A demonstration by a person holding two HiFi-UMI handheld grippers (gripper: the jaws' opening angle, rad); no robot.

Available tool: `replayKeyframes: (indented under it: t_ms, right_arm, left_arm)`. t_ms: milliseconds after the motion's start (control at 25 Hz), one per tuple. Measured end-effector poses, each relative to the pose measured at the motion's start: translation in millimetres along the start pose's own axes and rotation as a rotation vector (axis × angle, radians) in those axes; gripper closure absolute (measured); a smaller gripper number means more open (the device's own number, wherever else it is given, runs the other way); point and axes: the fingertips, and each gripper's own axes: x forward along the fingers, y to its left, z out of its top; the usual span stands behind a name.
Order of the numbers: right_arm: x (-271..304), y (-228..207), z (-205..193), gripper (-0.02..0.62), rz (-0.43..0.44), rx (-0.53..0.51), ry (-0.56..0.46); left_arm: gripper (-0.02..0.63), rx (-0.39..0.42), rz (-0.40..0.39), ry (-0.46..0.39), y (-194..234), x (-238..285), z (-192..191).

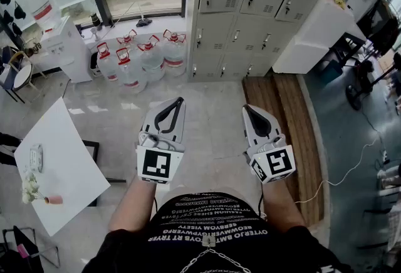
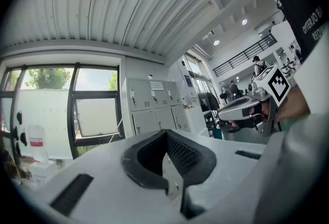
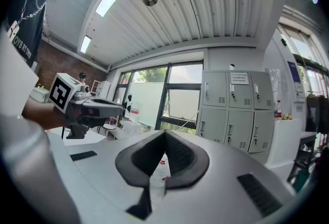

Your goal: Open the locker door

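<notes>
Locker doors (image 1: 250,9) form a grey metal bank against the far wall, right of centre in the head view. Every door that we can see is closed, each with a small handle at its left edge and a vent slot low on the panel. The bank is well apart from both grippers.

We hold the left gripper (image 1: 180,101) and the right gripper (image 1: 245,108) side by side at the near end of the scene, level, tips pointing toward the far wall. They are apart from each other and touch nothing in the room.

Left gripper: jaws closed, black pads meeting at the tip. Its own view looks past the tip to the lockers (image 2: 154,107), with the window (image 2: 95,110) to their left.

Right gripper: jaws closed, pads together at the tip. Its own view shows the lockers (image 3: 236,110) to the right of the tip. A water bottle (image 3: 160,166) on the far floor shows through the narrow slot below the pads, far beyond them.

Surroundings:
- Large water bottles (image 1: 141,59) with red caps stand on the pale floor just left of the locker bank, below the window.
- A white cabinet (image 1: 313,34) stands just right of the lockers.
- A wooden strip (image 1: 285,134) runs along the floor right of the right gripper.
- A white table (image 1: 59,165) stands at near left.
</notes>
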Motion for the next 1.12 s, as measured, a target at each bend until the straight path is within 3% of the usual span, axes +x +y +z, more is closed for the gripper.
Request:
replayKeyframes:
  t_ms: [120, 320, 600, 920, 1120]
  right_arm:
    - [4.3, 7.1, -1.0, 0.600, -0.016, 0.005, 0.014]
    - [4.7, 4.0, -8.8, 0.600, -0.047, 0.017, 0.033]
    - [15.9, -10.7, -25.0, 0.600, -0.044, 0.037, 0.051]
    - [58.5, -58.4, -36.6, 0.600, 0.003, 0.063, 0.021]
    - [89.3, -96.1, -42.8, 0.558, 0.043, 0.105, -0.013]
  left_arm:
    - [0.614, -0.055, -0.009, 0.028, 7.0, -3.0, -15.8]
    - [0.614, -0.070, -0.031, -0.008, 10.5, -6.0, -23.2]
    - [0.614, -0.102, -0.040, 0.029, 21.3, 13.1, -48.4]
    - [0.614, -0.104, 0.021, 0.062, 47.7, 61.8, -58.5]
    - [0.614, -0.096, 0.051, 0.066, 55.6, 100.9, -55.6]
